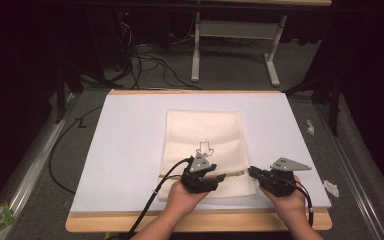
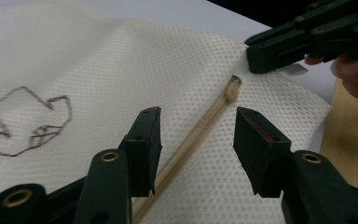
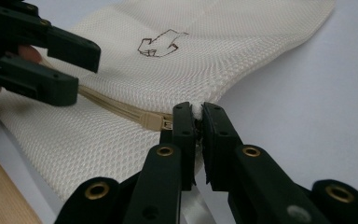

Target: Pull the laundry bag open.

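Lower centre of the high view, the mesh bag lies flat — right gripper clenched on its edge, left gripper released astride the zipper. A skewed grab could snag mesh — jamming it.

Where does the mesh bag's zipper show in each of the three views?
High view: the zipper runs level between the two grippers, low on the mesh bag.
Left gripper view: a tan strip rising diagonally from bottom centre between the open jaws.
Right gripper view: centre-left, ending at the shut jaws that pinch the bag's edge.
Shared landmark: the dark line drawing on the bag.
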Tool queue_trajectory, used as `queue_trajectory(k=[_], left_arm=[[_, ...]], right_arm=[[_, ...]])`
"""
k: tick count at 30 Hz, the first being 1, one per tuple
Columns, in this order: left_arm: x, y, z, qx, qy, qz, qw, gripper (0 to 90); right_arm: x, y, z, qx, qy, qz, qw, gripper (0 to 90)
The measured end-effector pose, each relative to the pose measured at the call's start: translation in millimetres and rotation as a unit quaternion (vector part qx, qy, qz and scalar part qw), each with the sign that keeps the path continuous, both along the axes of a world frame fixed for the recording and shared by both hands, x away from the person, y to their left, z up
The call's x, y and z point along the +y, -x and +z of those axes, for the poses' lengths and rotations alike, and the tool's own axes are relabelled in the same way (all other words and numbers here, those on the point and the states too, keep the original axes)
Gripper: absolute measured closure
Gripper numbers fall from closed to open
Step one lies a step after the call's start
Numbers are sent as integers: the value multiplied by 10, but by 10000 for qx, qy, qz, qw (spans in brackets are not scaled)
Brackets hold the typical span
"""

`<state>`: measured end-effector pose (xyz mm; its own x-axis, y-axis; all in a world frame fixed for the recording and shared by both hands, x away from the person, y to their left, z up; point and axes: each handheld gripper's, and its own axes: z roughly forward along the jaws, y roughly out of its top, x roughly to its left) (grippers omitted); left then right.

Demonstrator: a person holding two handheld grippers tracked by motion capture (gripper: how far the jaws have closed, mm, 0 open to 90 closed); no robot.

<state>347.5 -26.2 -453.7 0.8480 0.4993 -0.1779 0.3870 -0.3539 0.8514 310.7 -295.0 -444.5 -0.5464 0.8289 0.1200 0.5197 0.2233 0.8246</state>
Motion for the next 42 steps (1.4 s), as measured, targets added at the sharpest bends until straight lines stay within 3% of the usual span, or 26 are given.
queue_trajectory(k=[7,14,17,21,23,27,30,34,42], left_arm=[[-285,64,-54,59,-261,-282,9992,608],[-398,23,-74,301,-19,-210,9993,656],[-443,8,-71,314,37,-198,9993,684],[-502,17,-52,253,28,-188,9995,787],[-517,25,-50,171,-35,-145,9997,860],[-537,46,-51,40,-191,-137,9997,872],[-519,41,-43,59,-159,-144,9998,874],[-490,-1,-33,236,-155,-216,9994,876],[-426,6,-18,184,-183,-347,9991,878]], right_arm=[[-9,-6,13,15,-48,85,10000,858],[2,17,58,-85,-126,174,9997,859],[9,21,63,-92,-134,172,9997,860],[12,18,68,-123,-138,184,9997,860],[15,23,70,-114,-122,182,9997,860],[17,22,60,-99,-63,184,9998,860],[15,27,63,-112,-60,172,9998,861],[29,45,69,-129,-26,146,9998,862],[53,67,72,-109,-81,138,9998,863]])
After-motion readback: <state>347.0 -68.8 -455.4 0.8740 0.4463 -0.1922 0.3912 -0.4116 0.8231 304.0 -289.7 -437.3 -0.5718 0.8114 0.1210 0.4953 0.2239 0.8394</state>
